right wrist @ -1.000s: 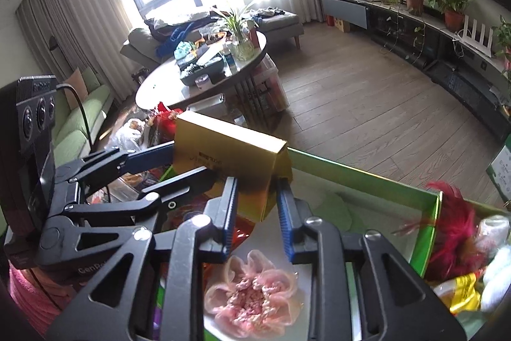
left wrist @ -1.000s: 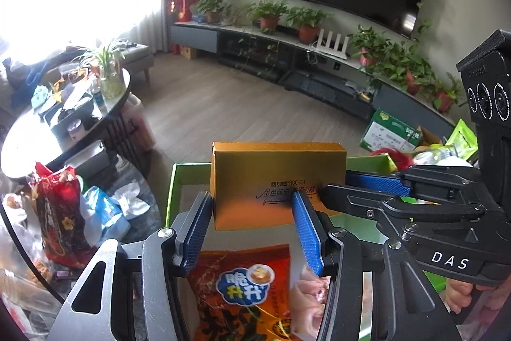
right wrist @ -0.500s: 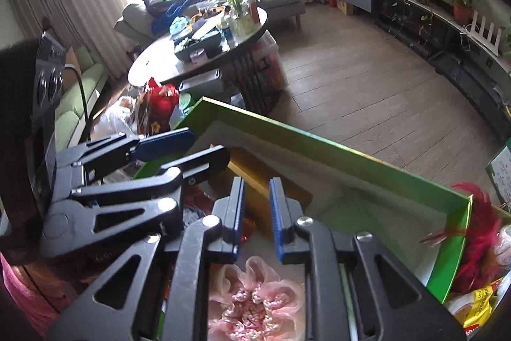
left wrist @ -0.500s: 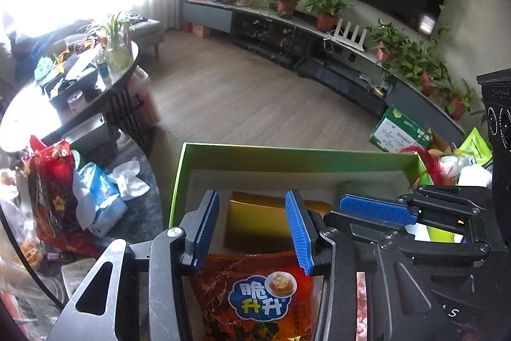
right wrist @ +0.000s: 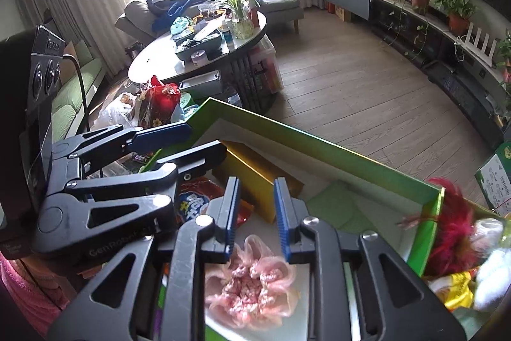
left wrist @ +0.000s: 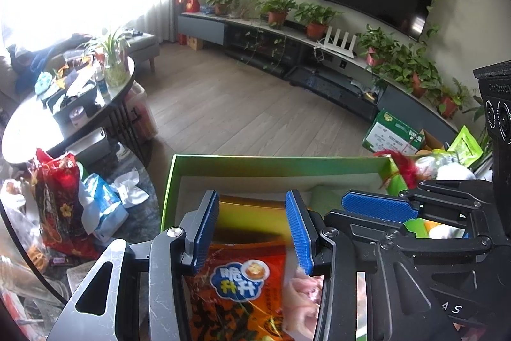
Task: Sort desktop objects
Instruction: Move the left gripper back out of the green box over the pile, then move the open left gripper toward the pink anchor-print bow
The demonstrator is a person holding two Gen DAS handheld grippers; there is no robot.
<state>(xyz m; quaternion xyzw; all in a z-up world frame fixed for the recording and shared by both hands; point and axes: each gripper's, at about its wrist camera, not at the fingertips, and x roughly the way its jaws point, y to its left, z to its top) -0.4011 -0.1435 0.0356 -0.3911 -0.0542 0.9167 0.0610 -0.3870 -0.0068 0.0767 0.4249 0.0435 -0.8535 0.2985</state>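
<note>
Now both tools have released the gold box (right wrist: 255, 171) into the green tray (right wrist: 335, 149)

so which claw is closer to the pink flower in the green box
Right. The right claw hangs directly over the pink flower, its open fingers framing it. The left claw sits off to the side, above the orange snack bag.

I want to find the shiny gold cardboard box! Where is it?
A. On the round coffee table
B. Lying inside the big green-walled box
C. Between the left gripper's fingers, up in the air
B: the shiny gold cardboard box lies inside the big green-walled box, with both grippers open.
</note>
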